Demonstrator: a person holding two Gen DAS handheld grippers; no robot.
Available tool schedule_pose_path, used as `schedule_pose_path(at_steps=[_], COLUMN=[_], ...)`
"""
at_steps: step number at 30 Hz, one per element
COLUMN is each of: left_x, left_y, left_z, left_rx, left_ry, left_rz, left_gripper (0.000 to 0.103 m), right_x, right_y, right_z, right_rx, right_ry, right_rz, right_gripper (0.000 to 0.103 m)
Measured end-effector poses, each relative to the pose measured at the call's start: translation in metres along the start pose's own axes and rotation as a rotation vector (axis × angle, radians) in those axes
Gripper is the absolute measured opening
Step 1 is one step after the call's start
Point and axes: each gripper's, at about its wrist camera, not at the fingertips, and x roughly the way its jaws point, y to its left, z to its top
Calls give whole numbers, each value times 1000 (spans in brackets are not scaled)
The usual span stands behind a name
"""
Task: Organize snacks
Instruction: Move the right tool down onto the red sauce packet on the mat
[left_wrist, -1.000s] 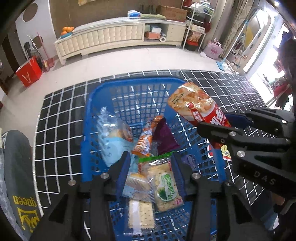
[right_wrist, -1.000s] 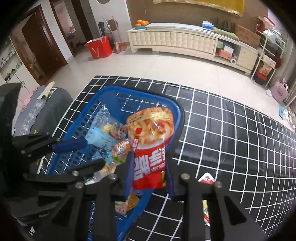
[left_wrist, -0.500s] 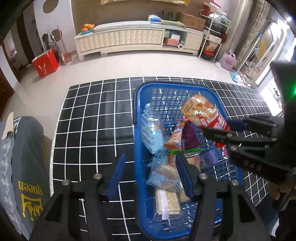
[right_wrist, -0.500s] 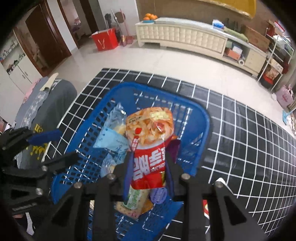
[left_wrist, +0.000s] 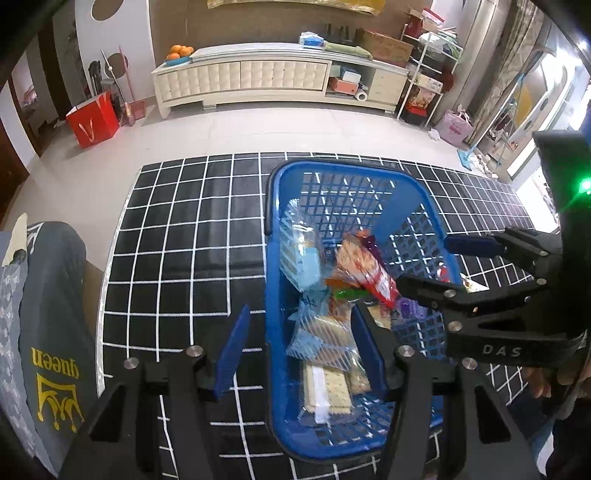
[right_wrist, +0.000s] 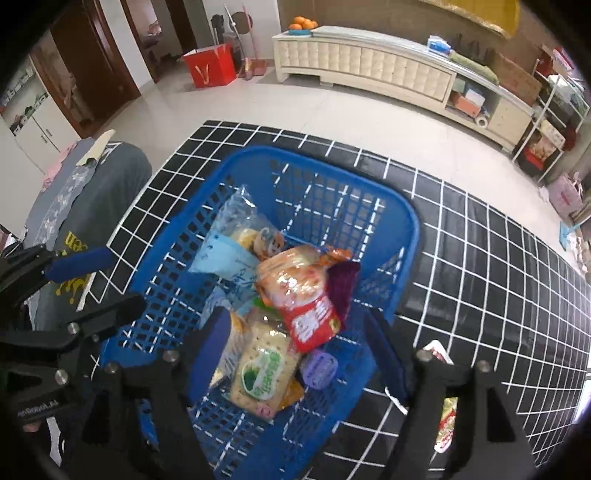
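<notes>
Released: red-and-orange foil crisp packet (right_wrist: 304, 295), now lying atop snacks in blue plastic mesh basket (right_wrist: 408, 221). Right tongs (right_wrist: 299, 347) opening, empty; left tongs (left_wrist: 299, 347) open, empty. One item stowed.

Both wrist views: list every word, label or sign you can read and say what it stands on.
"queen", upside down in yellow above a crown: on the grey garment.
"DAS": on the right gripper body, seen in the left wrist view.
White characters on the red snack bag in the blue basket: too blurred to read.
Green label on the cracker pack: too small to read.
Marking on the left gripper body: blurred.
</notes>
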Motion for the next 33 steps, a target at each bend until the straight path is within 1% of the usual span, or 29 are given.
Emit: schedule_pose_path(at_steps=[5,12,13,15,17,19,21,26,31,33], left_x=[-12,-28,-31,-34,-39,-40,-40,-37,-27,-20], left_y=[-15,-48,-56,-70,-86,-100,-113,-147,-180,-188], left_z=[-7,-16,-17,-18,-20,-22,-24,-28,-30,-32], left_rx=[18,18,20,39,63,83,92,120,134,138], left_ry=[0,7,10,12,4,7,10,14,22,29], left_rz=[30,8,7,12,17,18,17,8,-9,-9], left_gripper=[55,55,56,66,69,69,69,69,70,77], right_x=[-22,-54,-59,-70,-77,-84,-90,-95,-90,-84], right_y=[-5,-32,-36,-46,-55,-66,-80,-110,-130,-136], right_z=[-12,-38,-41,-52,-60,-69,-79,-96,-110,-114], right_rx=[-19,-6,-10,-17,-11,0,22,55,62,60], right_ry=[-17,-32,-34,-41,-48,-58,-73,-71,-47,-32], right_rz=[-12,-26,-31,-44,-53,-52,-46,-35,-35,-33], right_gripper=[81,82,82,82,82,84,85,86,94,96])
